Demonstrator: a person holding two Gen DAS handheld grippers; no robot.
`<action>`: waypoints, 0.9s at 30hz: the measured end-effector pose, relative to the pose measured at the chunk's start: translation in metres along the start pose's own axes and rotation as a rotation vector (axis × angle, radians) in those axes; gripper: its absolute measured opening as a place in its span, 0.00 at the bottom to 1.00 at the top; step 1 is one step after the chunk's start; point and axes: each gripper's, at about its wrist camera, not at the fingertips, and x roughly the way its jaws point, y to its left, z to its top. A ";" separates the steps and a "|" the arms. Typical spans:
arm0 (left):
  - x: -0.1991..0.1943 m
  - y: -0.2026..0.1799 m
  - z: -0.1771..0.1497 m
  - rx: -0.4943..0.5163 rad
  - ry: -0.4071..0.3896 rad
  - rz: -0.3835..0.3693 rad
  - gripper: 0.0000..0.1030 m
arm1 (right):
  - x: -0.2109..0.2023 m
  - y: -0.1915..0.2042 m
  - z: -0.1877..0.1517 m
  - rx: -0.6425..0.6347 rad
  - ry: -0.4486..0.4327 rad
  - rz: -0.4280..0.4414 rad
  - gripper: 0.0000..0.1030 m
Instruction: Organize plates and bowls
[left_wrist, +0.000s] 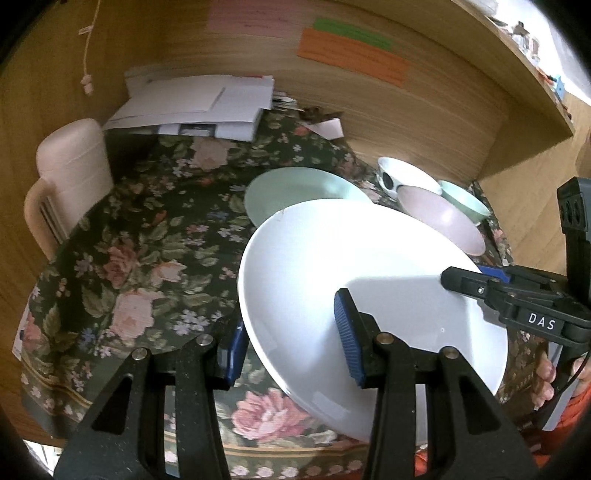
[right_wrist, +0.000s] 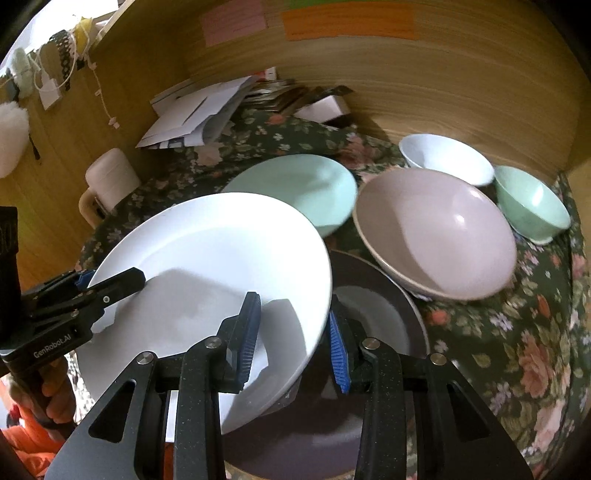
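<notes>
**Two claws, one white plate**

I am holding the white plate (left_wrist: 354, 280) with both my claws. My left claw (left_wrist: 295, 354) is pinching the plate's near rim, one blue pad on top and one under it. My right claw (right_wrist: 295, 339) is pinching the rim on the other side the same way. Both are closed on the plate, not on anything else.

The plate is up in the air and tilted. It is hanging over the flowery cloth (left_wrist: 140, 266). In the right view it is partly over a dark plate (right_wrist: 373, 332) that is lying flat. Just behind it is a green plate (right_wrist: 295, 188), and beside that a pink bowl (right_wrist: 436, 232), a white bowl (right_wrist: 447, 158) and a green bowl (right_wrist: 532, 203).

I think this plate is hard and stiff, so it is not bending. It looks smooth and shiny, so it could be slipping out of my pads. It would probably break if it fell. It may be a bit heavy for one claw. The rim is the best place to hold it, on two sides, like now.

Both my claws are pointing down and forward. My fingers (left_wrist: 546, 376) are wrapping the right handle.
</notes>
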 end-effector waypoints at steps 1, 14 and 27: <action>0.001 -0.003 -0.001 0.003 0.002 -0.004 0.43 | -0.001 -0.003 -0.002 0.006 -0.001 -0.003 0.31; 0.015 -0.030 -0.012 0.032 0.046 -0.042 0.43 | -0.010 -0.032 -0.024 0.078 0.009 -0.020 0.31; 0.033 -0.041 -0.020 0.051 0.103 -0.039 0.43 | 0.001 -0.048 -0.037 0.126 0.050 -0.015 0.31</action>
